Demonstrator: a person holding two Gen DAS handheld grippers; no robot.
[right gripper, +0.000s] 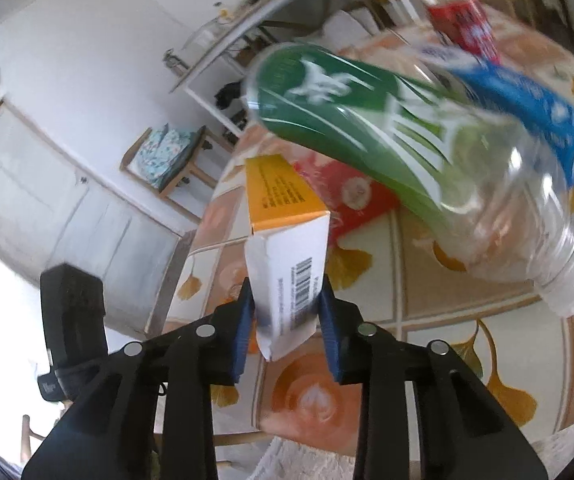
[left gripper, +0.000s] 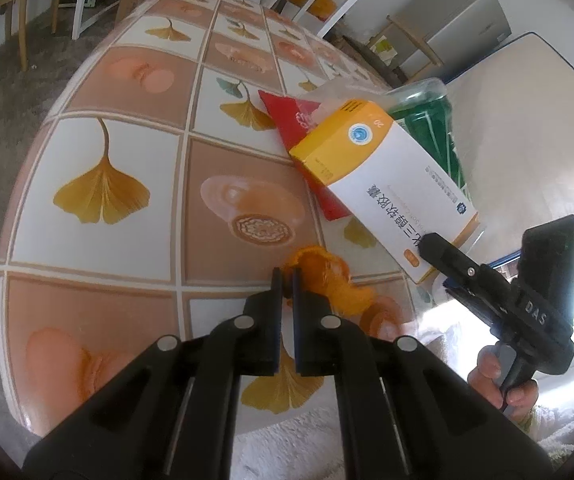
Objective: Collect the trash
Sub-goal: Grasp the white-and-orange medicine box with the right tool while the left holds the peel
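Note:
My left gripper is shut on a curled piece of orange peel at the near edge of the patterned table. In the left wrist view, my right gripper comes in from the right with a hand on its handle. In its own view, the right gripper has its blue pads pressing both sides of a white-and-orange carton, which is lifted at a tilt. A clear plastic bottle with a green label lies blurred just beyond the carton.
A flat red packet lies under the carton. A blue box and a red box sit farther along the table. A mattress stands on the right, with chairs and white frames beyond. White fuzzy fabric lies below the near edge.

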